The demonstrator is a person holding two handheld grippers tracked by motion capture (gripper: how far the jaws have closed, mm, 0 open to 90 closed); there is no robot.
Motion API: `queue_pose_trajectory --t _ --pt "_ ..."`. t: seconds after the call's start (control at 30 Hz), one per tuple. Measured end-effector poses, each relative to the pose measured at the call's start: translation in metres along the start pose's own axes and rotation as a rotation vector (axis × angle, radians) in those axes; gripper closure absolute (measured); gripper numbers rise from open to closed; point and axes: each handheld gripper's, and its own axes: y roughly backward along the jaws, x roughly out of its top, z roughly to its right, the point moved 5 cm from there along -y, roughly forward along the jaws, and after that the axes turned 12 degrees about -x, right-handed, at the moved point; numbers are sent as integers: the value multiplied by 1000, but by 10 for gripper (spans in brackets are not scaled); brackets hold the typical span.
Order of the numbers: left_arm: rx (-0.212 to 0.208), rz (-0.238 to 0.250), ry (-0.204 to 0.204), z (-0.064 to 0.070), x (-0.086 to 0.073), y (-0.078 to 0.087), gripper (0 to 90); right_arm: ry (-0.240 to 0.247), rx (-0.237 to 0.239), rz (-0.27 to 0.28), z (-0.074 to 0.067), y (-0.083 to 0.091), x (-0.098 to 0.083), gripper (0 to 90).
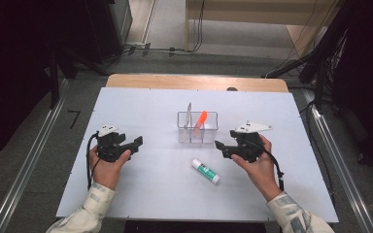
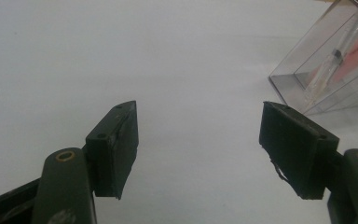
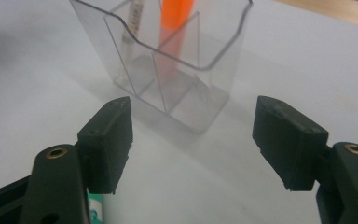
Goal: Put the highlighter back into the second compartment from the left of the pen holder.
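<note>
- Fingers on both our right gripper (image 1: 222, 147) and left gripper (image 1: 135, 143) stand wide open, empty.
- Our glue stick (image 1: 205, 171) lies flat on the surface (image 1: 141, 194), just before the clear holder (image 1: 197, 127).
- We should approach across its short width, then close gently.

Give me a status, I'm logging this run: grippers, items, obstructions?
Left gripper open, empty. Right gripper open, empty. Marker and pen in holder; glue stick flat on table. Nothing in the way.
</note>
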Motion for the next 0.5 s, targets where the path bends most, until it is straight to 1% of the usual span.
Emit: queue_pose_trajectory --t 0.23,0.5 --pt "3 0 -2 1 0 0 287 -11 -31 -31 16 5 -20 268" --pt "-1 2 -1 1 0 1 288 -21 -40 -37 21 9 -26 265"
